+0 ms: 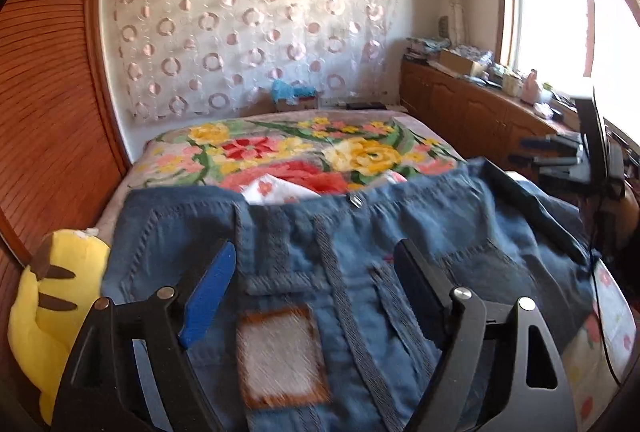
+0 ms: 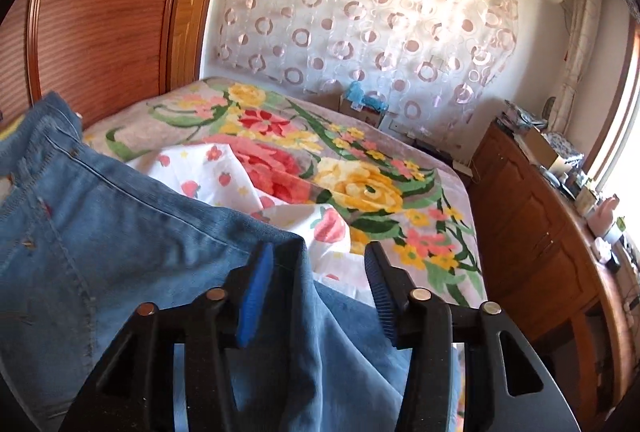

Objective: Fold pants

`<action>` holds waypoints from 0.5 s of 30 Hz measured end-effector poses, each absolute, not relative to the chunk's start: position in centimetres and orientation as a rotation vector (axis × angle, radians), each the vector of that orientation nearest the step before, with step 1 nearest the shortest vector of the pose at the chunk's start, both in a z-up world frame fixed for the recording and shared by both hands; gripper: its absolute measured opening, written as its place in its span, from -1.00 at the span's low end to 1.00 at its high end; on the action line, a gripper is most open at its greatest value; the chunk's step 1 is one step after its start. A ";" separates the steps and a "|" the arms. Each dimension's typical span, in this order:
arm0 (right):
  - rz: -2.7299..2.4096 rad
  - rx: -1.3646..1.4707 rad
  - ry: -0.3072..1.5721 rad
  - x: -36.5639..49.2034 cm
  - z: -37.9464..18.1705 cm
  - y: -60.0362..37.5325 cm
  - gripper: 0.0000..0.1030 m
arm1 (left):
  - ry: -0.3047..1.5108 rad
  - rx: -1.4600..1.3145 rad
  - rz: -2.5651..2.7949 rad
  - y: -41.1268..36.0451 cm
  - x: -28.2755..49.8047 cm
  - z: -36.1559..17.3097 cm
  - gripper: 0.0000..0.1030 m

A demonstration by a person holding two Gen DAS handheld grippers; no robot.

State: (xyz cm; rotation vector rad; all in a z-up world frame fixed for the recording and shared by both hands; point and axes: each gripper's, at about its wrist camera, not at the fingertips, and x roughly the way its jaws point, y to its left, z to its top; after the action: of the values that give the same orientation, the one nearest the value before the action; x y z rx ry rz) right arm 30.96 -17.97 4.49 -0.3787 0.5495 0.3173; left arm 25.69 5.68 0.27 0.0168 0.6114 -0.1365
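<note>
Blue denim pants (image 1: pixel 320 252) lie on the bed, waistband toward the far side, with a white leather patch and belt loops showing. My left gripper (image 1: pixel 316 256) is open, its fingers spread just above the waistband, holding nothing. In the right wrist view the pants (image 2: pixel 120 232) fill the lower left. My right gripper (image 2: pixel 320 256) is open, and a folded corner of the denim lies between its fingers. The right gripper also shows in the left wrist view (image 1: pixel 560 159) at the far right edge of the pants.
A floral blanket (image 2: pixel 360 183) and a white strawberry-print sheet (image 2: pixel 208 171) cover the bed. A yellow plush toy (image 1: pixel 52 312) sits at the bed's left edge. A wooden wardrobe (image 1: pixel 48 111) stands at the left, and a low cluttered cabinet (image 2: pixel 540 232) at the right under the window.
</note>
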 end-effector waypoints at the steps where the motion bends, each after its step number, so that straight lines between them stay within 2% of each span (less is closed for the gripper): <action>1: 0.319 -0.368 0.547 30.2 4.9 -18.5 -0.03 | 0.620 0.014 -0.150 5.3 25.2 0.1 0.59; 15: 0.344 -0.235 0.699 21.1 3.5 -26.4 -0.03 | 0.721 0.010 -0.270 0.8 22.0 -2.9 0.59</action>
State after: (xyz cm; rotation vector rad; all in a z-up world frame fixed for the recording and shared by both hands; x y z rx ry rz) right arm 21.14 -26.42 3.52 -0.2345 0.6993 0.3439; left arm 21.96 0.81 -2.91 0.0105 0.7210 -0.2704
